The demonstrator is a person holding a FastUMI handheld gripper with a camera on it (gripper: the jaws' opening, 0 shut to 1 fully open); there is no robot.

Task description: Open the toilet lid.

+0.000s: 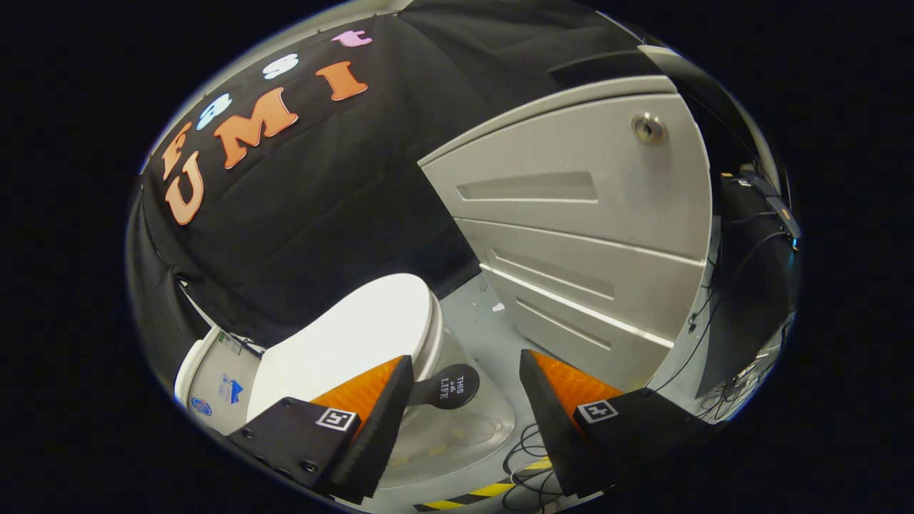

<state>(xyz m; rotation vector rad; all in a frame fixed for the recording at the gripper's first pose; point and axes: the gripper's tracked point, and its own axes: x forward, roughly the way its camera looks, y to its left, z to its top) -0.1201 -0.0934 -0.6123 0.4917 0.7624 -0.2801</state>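
Note:
A white toilet stands below and ahead of me, its flat white lid [357, 335] closed down over the bowl. A dark round tab [450, 387] sticks out from the lid's front edge, just ahead of my left finger [371, 407] and partly hidden by it. The tank [211, 385] shows behind the lid, against the black cloth wall. My gripper [468, 382] hangs above the toilet's front, open, with nothing between the fingers. The right finger [564, 400] is over the floor beside the bowl.
A grey drawer cabinet [585, 235] with a round lock stands to the right of the toilet. Loose black cables [525, 457] and a yellow-black striped strip [478, 494] lie on the grey floor near the bowl's base. More cables and dark equipment sit beyond the cabinet.

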